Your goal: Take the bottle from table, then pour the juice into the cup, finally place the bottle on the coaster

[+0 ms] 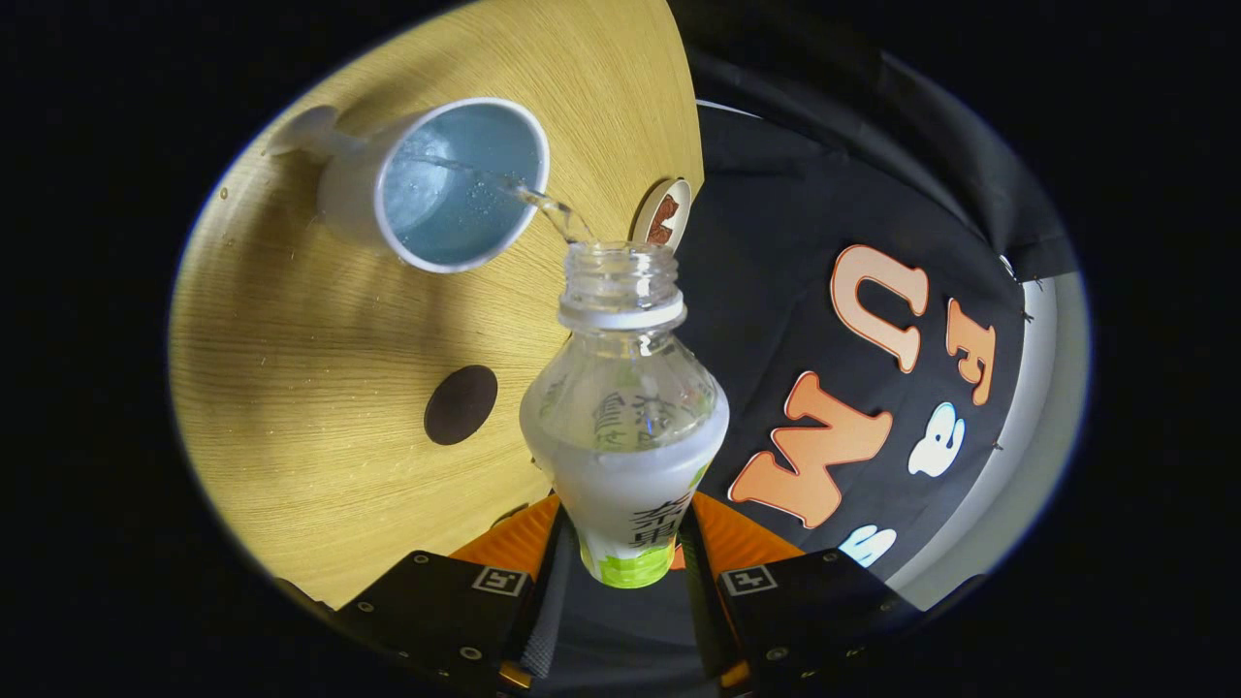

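Hand-held gripper (628, 543) clamped on bottle (625, 427) between fingers | juice streaming into cup (436, 184) beyond

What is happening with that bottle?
A handheld gripper has its fingers shut on an uncapped bottle, tipped so a thin stream of clear liquid runs from its mouth into the white cup on the wooden table. A round coaster sits beyond the bottle, at the table's edge.
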A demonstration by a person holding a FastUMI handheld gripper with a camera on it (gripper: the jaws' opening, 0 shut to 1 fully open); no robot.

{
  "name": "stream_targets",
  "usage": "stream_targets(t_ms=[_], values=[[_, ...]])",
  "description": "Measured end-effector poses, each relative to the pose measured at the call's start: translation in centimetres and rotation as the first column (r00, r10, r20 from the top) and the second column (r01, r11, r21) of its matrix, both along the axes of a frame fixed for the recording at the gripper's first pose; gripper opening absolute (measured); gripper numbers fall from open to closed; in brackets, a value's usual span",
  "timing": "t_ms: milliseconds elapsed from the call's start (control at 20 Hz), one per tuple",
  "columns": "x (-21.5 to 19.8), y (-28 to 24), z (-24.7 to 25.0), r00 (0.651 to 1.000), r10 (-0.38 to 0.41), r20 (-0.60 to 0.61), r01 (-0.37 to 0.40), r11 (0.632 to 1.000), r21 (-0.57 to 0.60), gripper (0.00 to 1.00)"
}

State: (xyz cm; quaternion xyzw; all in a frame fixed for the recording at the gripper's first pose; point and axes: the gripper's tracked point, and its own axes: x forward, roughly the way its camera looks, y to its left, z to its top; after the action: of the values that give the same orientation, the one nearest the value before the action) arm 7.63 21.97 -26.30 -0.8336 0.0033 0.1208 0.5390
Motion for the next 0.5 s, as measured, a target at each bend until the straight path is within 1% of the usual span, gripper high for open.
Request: stream_targets(t_ms=[500], values=[[0.18, 0.06, 0.91, 1.0, 0.011, 0.023, -0.01, 0.999, -0.042, 0.58]])
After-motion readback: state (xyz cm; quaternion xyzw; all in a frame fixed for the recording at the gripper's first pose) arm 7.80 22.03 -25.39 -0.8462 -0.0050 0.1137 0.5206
